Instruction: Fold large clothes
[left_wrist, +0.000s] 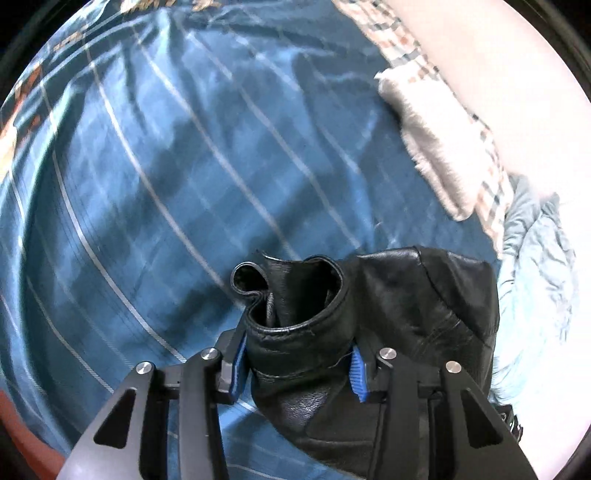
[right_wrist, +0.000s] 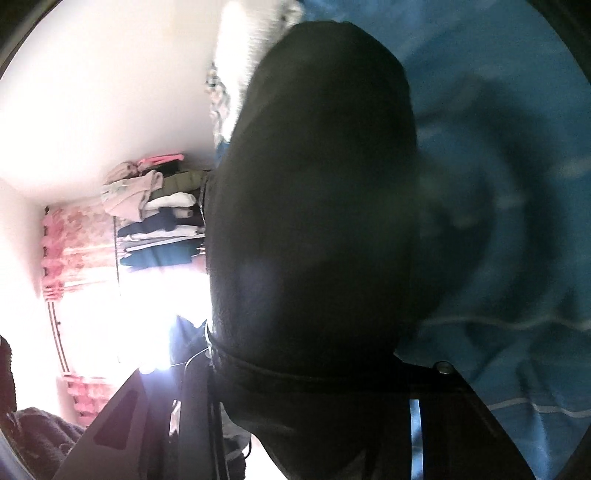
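- Black leather jacket (left_wrist: 369, 314): bunched and lifted above the blue striped bed sheet (left_wrist: 147, 184), one sleeve cuff curling open at the top.
- Left gripper (left_wrist: 295, 363): angled down over the sheet, jaws narrowed onto a thick fold of the jacket just below the cuff; blue pads (left_wrist: 357, 373) press the leather from both sides.
- Right gripper (right_wrist: 317, 391): rolled sideways, dark jacket (right_wrist: 314, 203) filling its view; whether its jaws are closed cannot be told.
- Beside the jacket, toward the wall: white fluffy blanket (left_wrist: 432, 140).
- Handling, as judged: stiff, heavy leather; keep both grips firm, spread the garment flat on the sheet, then fold along seams.
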